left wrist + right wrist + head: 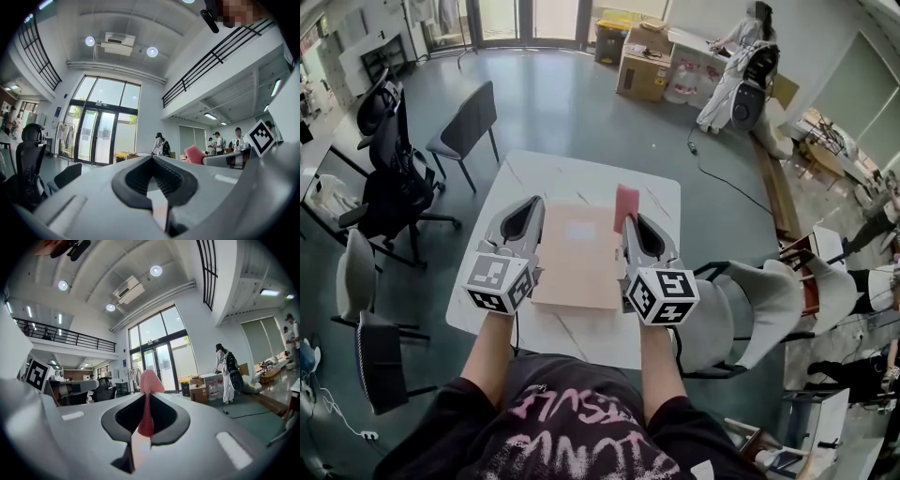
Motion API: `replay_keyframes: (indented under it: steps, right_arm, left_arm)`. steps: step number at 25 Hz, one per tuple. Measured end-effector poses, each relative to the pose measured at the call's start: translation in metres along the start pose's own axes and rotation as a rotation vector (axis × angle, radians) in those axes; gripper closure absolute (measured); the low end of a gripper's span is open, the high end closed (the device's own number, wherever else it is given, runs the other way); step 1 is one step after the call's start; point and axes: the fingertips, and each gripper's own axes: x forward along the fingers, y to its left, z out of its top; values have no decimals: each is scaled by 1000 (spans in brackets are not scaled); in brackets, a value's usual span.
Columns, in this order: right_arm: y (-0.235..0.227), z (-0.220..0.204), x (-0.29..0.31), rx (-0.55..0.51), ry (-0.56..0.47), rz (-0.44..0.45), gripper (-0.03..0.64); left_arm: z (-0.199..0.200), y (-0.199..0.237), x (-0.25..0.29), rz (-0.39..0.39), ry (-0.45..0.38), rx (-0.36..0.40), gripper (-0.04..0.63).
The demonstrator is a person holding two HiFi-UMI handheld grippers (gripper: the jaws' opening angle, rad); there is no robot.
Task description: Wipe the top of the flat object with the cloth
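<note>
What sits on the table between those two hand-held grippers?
The flat tan board lies between the left hand-held gripper and the right hand-held gripper, which pinches the pink cloth. The head view shows it.

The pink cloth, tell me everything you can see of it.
The cloth is pink-red and finely woven. The right claw is shut on its lower part; the rest stands upright past the tips, rounded on top. In the head view it is over the far right corner of the tan board on the white table; whether it touches the board cannot be told.
</note>
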Motion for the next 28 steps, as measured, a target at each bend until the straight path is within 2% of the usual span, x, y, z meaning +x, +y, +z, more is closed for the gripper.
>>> replay_keyframes:
  steps: [28]
  right_arm:
    - [-4,-1,4,-1,-3,2,569]
  left_arm:
    - [-3,-1,4,-3,5,1,595]
